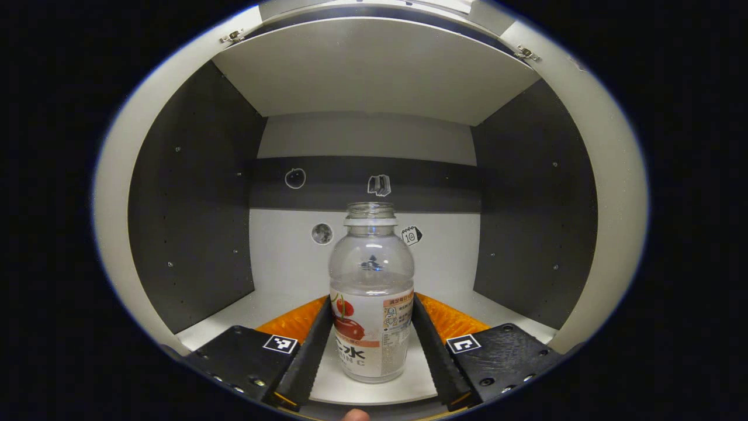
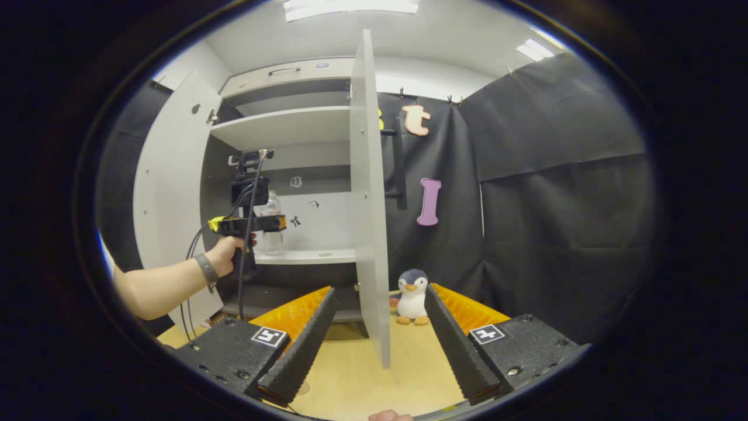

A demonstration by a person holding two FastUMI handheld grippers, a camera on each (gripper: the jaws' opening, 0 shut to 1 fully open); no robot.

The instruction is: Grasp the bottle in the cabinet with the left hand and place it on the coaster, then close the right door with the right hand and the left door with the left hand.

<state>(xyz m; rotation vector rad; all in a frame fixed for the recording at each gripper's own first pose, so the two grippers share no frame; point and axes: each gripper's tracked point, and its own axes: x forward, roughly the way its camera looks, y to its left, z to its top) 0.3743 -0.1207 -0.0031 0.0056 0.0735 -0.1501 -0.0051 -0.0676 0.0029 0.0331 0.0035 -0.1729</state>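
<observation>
The bottle stands upright on the cabinet shelf, between the left tongs. Their fingers sit close on both sides, but I cannot tell if they press it. The right tongs are spread wide over the bench. The right door stands open at 12 o'clock, a penguin at 1.

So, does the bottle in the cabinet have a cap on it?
No, the bottle stands on the cabinet shelf with its threaded neck open and no cap on top.
</observation>
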